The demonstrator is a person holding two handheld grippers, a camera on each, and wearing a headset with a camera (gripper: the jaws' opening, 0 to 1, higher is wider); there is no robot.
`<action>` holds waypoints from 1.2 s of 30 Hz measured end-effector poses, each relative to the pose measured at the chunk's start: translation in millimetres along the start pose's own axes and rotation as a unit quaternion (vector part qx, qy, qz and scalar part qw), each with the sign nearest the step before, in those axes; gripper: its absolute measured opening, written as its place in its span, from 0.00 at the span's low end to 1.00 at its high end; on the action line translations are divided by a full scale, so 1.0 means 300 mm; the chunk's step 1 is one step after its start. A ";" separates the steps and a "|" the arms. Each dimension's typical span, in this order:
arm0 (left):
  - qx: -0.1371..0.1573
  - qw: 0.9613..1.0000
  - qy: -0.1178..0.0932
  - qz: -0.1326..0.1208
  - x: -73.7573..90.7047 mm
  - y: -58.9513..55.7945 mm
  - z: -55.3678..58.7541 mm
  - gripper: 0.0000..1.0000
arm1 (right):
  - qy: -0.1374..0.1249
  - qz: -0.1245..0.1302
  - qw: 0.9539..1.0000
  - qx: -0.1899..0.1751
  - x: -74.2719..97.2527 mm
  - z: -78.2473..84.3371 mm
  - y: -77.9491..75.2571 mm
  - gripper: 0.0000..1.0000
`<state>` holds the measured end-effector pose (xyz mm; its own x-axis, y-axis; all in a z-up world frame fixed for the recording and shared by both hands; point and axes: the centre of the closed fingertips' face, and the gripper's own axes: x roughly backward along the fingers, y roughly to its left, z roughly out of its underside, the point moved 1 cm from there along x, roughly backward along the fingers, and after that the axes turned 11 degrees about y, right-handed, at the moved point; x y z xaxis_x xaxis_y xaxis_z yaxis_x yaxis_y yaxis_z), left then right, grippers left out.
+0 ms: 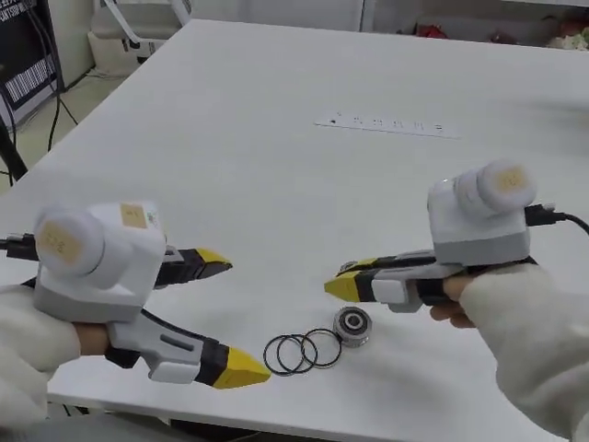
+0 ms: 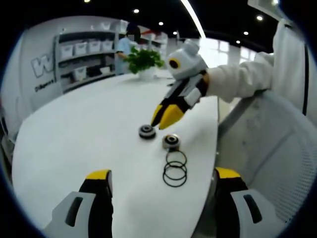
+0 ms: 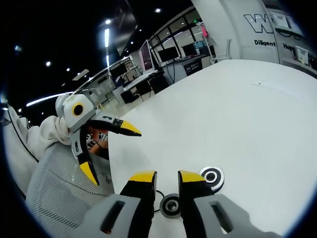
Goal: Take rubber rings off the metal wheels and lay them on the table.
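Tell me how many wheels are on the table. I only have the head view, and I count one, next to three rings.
Observer: Two. The left gripper view shows a second wheel beyond the first wheel, right by the tips of the right gripper.
Operator: Is that gripper holding it?
Observer: No. In the right gripper view its jaws stand a little apart, gripping nothing. The second wheel lies on the table off to one side of them.
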<state>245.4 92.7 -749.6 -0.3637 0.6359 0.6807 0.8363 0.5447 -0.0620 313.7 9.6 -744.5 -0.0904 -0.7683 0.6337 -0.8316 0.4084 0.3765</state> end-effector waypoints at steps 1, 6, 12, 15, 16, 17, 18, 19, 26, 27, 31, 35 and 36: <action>-0.001 1.000 -0.001 -0.001 0.002 0.002 -0.003 0.85 | -0.008 0.003 1.000 -0.001 0.011 -0.008 -0.008 0.16; 0.006 1.000 -0.017 0.003 0.008 0.007 -0.027 0.85 | -0.042 0.017 0.999 -0.011 0.071 -0.027 -0.055 0.17; -0.010 0.999 -0.035 0.004 0.028 0.008 -0.093 0.85 | -0.056 0.034 0.998 -0.016 0.103 -0.024 -0.102 0.17; -0.018 0.999 -0.044 0.004 0.041 0.015 -0.125 0.85 | -0.056 0.038 0.998 -0.011 0.104 -0.014 -0.117 0.16; -0.021 0.999 -0.046 0.003 0.045 0.021 -0.140 0.85 | -0.054 0.038 0.998 -0.012 0.101 -0.009 -0.123 0.16; -0.024 0.999 -0.048 0.002 0.048 0.025 -0.151 0.84 | -0.049 0.041 0.998 -0.014 0.098 0.001 -0.130 0.16; -0.029 0.998 -0.051 0.000 0.053 0.032 -0.167 0.84 | -0.044 0.044 0.998 -0.011 0.093 0.011 -0.136 0.16; -0.033 0.998 -0.052 -0.001 0.055 0.038 -0.179 0.84 | -0.039 0.045 0.998 -0.008 0.089 0.019 -0.140 0.16; -0.071 0.995 -0.066 -0.002 0.061 0.064 -0.292 0.76 | -0.023 0.043 0.999 0.000 0.060 0.070 -0.158 0.17; -0.076 0.995 -0.069 -0.001 0.056 0.070 -0.311 0.76 | -0.017 0.046 0.999 0.002 0.056 0.079 -0.163 0.17; -0.094 0.993 -0.066 -0.002 0.022 0.090 -0.346 0.75 | -0.009 0.047 0.999 0.002 0.051 0.094 -0.166 0.17; -0.108 0.992 -0.063 0.002 -0.029 0.100 -0.376 0.73 | 0.005 0.051 0.999 0.009 0.037 0.115 -0.170 0.18; -0.110 0.992 -0.065 0.005 -0.038 0.098 -0.382 0.73 | 0.008 0.051 0.999 0.010 0.034 0.119 -0.171 0.18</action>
<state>321.2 38.7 -675.5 -0.3934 0.7133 0.5800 0.9039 0.4153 0.1023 335.8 -36.8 -781.3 -0.1663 -0.7156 0.6784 -0.8290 0.4740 0.2968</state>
